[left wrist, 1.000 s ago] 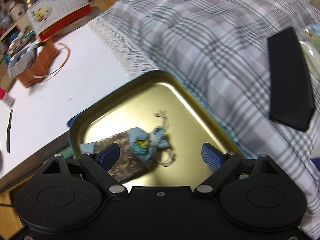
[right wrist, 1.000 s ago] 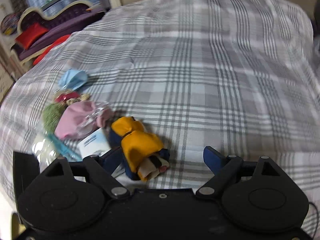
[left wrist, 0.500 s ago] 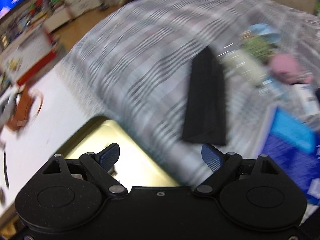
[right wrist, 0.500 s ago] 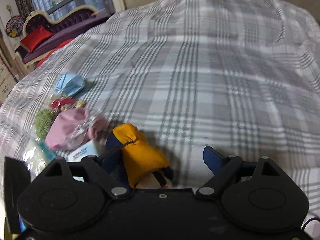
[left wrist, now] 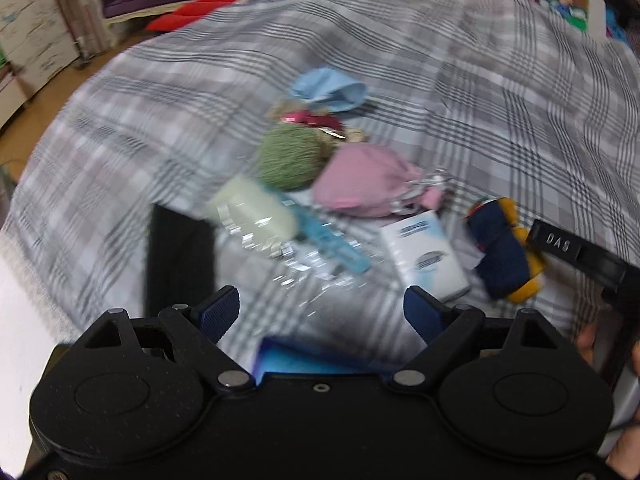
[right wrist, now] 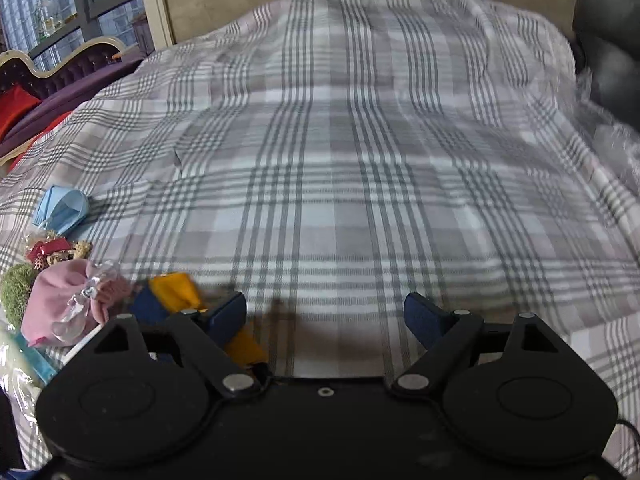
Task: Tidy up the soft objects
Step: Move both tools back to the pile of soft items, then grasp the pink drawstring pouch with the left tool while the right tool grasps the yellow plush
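Observation:
A heap of soft things lies on the plaid bedcover (left wrist: 500,92): a light blue mask (left wrist: 330,90), a green fuzzy ball (left wrist: 290,158), a pink pouch (left wrist: 364,180) and a navy and yellow soft toy (left wrist: 500,252). My left gripper (left wrist: 322,314) hovers open above the heap's near edge, nothing between its pads. In the right wrist view the toy (right wrist: 176,288) lies at and under the left finger of my right gripper (right wrist: 326,318). Its jaws are closing, with mostly bare bedcover between them. One black finger (left wrist: 560,246) of it shows just right of the toy.
A white box (left wrist: 426,254), a pale packet in crinkly plastic (left wrist: 252,214), a turquoise strip (left wrist: 336,246) and a red bow (left wrist: 316,120) lie in the heap. A black folded cloth (left wrist: 180,252) is at the left. A blue box (left wrist: 316,356) sits under my left gripper.
My left gripper left the gold tray with the blue pouch and swung right across the bed to the heap. My right gripper sank, and the yellow toy slid under its left finger.

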`<state>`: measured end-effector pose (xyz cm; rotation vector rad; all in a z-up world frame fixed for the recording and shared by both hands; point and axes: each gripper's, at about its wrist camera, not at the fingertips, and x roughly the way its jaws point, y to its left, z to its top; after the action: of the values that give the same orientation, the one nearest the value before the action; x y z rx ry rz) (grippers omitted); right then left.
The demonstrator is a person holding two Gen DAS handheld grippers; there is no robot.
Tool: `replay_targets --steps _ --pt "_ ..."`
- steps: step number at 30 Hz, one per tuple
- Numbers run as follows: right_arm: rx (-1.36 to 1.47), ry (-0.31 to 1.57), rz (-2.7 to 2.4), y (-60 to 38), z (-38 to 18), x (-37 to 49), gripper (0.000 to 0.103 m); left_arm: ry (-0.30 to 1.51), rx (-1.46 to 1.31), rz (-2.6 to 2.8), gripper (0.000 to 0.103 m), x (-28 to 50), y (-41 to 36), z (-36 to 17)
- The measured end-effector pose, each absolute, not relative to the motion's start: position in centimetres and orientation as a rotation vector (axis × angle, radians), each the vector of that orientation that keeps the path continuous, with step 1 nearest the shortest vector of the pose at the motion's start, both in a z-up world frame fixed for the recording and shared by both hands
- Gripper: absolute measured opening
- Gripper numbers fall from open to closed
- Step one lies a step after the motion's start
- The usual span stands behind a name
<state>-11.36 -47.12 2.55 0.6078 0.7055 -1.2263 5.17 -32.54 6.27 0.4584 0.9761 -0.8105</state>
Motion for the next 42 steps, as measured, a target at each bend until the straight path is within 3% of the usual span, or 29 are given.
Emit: replay_targets --steps 9,12,16,34,42 --pt "0.659 0.662 -1.172 -47.1 2.3 -11.8 0.085 1.081 0.375 -0.755 0.086 8.7 -36.6 4.9" --pt "0.696 0.637 -1.171 -47.4 2.3 -12.2 0.086 1.065 0.393 -0.776 0.087 8.9 -38.2 4.9" --pt "0.753 0.595 -1.183 -47.8 2.3 -13.1 0.086 1.019 0.425 -0.820 0.097 8.8 -40.5 4.8" --pt "0.746 0.586 -1.145 -47.6 2.0 -12.9 0.086 0.971 0.648 -0.871 0.099 7.8 -45.8 1.2" --pt "0.717 0.603 -1.104 -47.2 2.0 -12.3 0.086 0.944 0.623 -0.874 0.080 7.8 -44.7 1.5"
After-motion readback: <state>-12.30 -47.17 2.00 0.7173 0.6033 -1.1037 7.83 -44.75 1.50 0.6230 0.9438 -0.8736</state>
